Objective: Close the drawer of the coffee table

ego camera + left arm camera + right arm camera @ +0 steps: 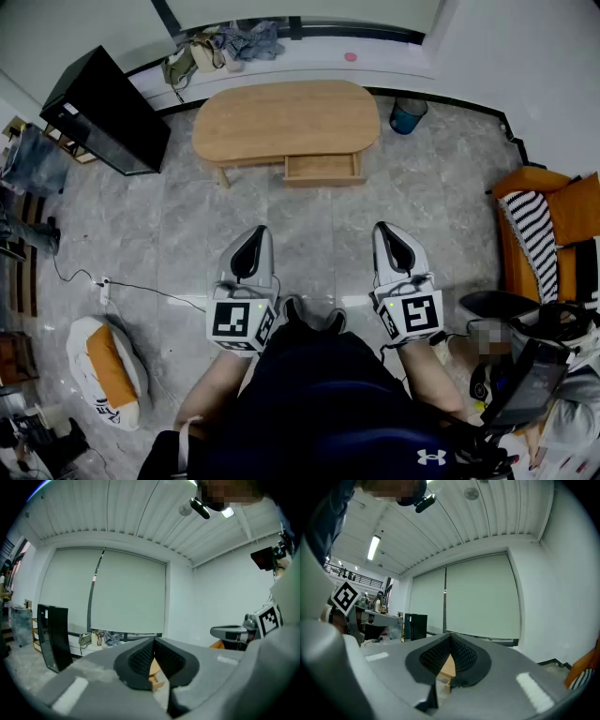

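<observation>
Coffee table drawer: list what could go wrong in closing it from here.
The drawer stands open, off-centre under the coffee table; a one-sided push could skew and jam it.
The table stands on smooth floor tiles; a hard shove might slide it.
Left gripper and right gripper are shut, well short of it; closed tips could slip off its front.

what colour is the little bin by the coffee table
The bin is blue, clearest in the head view.
</observation>
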Demonstrator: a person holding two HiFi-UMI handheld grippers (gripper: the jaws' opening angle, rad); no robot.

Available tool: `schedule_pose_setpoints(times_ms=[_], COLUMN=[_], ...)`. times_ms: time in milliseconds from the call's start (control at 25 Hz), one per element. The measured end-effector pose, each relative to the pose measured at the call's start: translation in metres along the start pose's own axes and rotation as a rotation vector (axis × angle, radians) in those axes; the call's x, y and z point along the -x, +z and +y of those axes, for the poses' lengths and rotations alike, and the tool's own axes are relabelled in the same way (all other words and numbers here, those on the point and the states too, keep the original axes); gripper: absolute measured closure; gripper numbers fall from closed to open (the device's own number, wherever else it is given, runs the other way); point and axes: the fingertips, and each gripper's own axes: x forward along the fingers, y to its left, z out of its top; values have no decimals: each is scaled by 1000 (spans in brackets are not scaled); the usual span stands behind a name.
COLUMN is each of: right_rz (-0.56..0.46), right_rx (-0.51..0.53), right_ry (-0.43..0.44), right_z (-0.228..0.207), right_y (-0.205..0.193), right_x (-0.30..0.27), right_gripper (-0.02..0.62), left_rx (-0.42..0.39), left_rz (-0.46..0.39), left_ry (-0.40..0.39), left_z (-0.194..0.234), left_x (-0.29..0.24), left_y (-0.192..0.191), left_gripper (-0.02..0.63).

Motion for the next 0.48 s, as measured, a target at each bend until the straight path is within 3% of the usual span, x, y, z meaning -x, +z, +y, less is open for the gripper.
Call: schedule_pose_setpoints(times_ms=[480], right_rz=[20], right_rx=[4], right_ry=[-45], right_z=[12], right_y=[-3], right_x=[-23], right_gripper=[594], left_rx=[-14], left_rz=[-15], left_ry=[-14], left_z=[39], left_x=[-8], left_y=[2], left_gripper=[604])
